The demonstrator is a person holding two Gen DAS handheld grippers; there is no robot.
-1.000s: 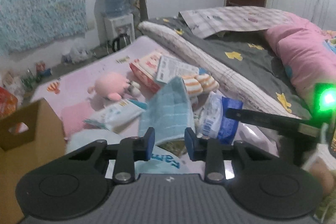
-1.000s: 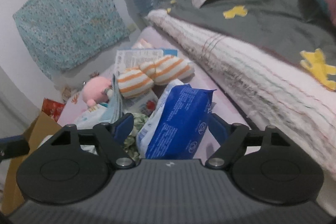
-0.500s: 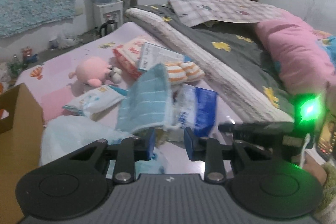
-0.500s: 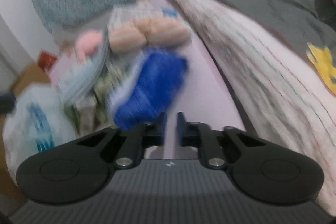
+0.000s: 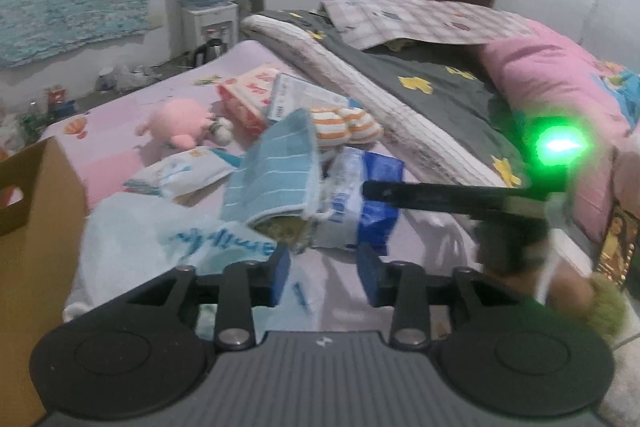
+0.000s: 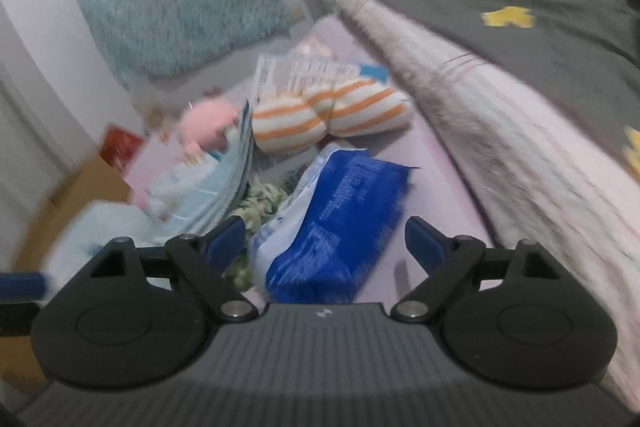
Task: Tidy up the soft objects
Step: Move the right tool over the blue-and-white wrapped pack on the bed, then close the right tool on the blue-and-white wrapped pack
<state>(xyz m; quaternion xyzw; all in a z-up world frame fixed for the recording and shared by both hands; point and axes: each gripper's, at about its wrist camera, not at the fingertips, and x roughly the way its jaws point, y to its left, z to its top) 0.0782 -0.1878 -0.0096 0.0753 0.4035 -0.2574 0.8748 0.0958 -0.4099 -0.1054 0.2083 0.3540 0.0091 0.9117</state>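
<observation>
My left gripper (image 5: 325, 277) hangs low over the pink bed sheet, its jaws opening with nothing between them. Just beyond it a light blue towel (image 5: 276, 171) leans on a blue-and-white packet (image 5: 360, 203). A white plastic bag (image 5: 160, 239) lies at its left. My right gripper (image 6: 326, 243) is opening wide; the blue packet (image 6: 336, 227) lies between its jaws, and the pads are clear of it. An orange-striped plush (image 6: 320, 115) and a pink plush (image 5: 180, 123) lie farther back. One right gripper finger (image 5: 440, 195) reaches in over the packet.
A cardboard box (image 5: 32, 227) stands at the bed's left edge. Snack packets (image 5: 248, 99) lie behind the plush toys. A rolled white quilt (image 6: 500, 131), a grey blanket (image 5: 420, 95) and a pink pillow (image 5: 552, 83) fill the right side. A water dispenser (image 5: 206, 7) stands by the far wall.
My left jaws have spread apart and the towel now sits farther ahead of them. My right jaws went from open to shut and are wide again around the blue packet.
</observation>
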